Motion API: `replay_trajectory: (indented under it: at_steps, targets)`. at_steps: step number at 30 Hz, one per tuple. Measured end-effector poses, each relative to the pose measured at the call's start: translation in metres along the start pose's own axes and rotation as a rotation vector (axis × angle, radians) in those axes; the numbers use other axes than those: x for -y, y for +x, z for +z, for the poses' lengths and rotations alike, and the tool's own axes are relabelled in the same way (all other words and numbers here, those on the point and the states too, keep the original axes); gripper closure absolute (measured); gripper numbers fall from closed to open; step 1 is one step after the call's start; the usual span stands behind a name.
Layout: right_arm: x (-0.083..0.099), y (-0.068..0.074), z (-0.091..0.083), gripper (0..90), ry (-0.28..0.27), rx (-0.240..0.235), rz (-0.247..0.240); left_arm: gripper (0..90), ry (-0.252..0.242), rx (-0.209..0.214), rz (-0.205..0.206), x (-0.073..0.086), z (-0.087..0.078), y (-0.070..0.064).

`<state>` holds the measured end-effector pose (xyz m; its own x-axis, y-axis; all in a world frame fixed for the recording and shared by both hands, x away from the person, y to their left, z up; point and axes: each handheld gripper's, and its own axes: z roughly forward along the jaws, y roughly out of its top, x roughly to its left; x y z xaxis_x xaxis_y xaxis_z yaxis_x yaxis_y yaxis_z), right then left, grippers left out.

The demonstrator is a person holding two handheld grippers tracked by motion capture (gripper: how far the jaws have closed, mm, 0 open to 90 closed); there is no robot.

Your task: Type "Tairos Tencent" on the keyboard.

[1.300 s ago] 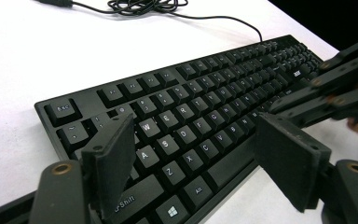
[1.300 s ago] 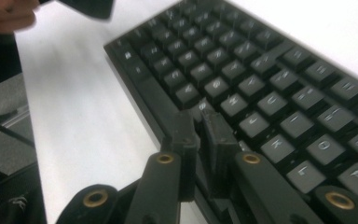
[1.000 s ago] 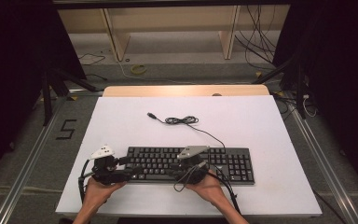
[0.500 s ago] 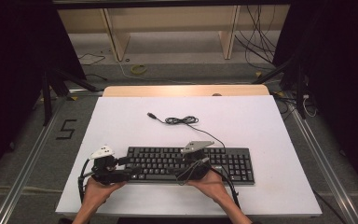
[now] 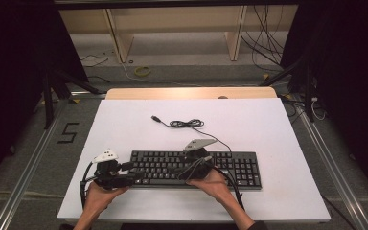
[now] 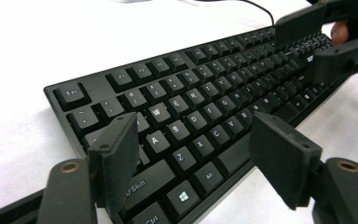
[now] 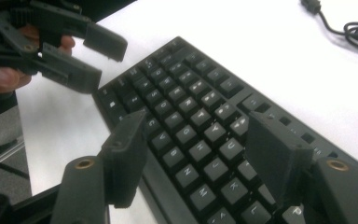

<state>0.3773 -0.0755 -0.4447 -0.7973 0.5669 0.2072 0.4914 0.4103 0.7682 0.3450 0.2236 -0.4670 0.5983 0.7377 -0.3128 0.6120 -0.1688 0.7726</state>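
Observation:
A black keyboard (image 5: 230, 165) lies flat near the front of the white table (image 5: 268, 124); its cable (image 5: 191, 123) coils behind it and ends in a loose plug (image 5: 156, 118). My left gripper (image 5: 135, 172) hovers open over the keyboard's left end, with the A, S and Z keys (image 6: 182, 135) between its jaws. My right gripper (image 5: 175, 170) hangs open over the middle letter keys (image 7: 196, 135), pointing left. In the left gripper view the right gripper (image 6: 319, 44) shows at the top right. In the right gripper view the left gripper (image 7: 91, 58) shows at the top left.
The table's far half is bare white surface around the cable. A wooden board (image 5: 191, 92) lines the far edge. Black frame legs (image 5: 52, 91) stand at both sides, and loose cables (image 5: 263, 28) lie on the floor behind.
My right gripper has shifted slightly right and tilted over the keyboard's middle. The left gripper and the keyboard have stayed put.

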Motion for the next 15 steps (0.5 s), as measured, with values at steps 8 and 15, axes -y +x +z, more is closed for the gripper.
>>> replay_trajectory:
  at_steps: [8, 15]
  targets:
    - [-0.010, -0.001, 0.004, 38.3, -0.007, 0.001, 0.007, 37.4, 0.031, -0.015, -0.010, 0.001, 0.001, 0.001]
    - [-0.015, -0.002, 0.009, 39.0, -0.001, 0.002, 0.007, 44.8, 0.063, -0.031, -0.002, 0.001, 0.002, 0.002]
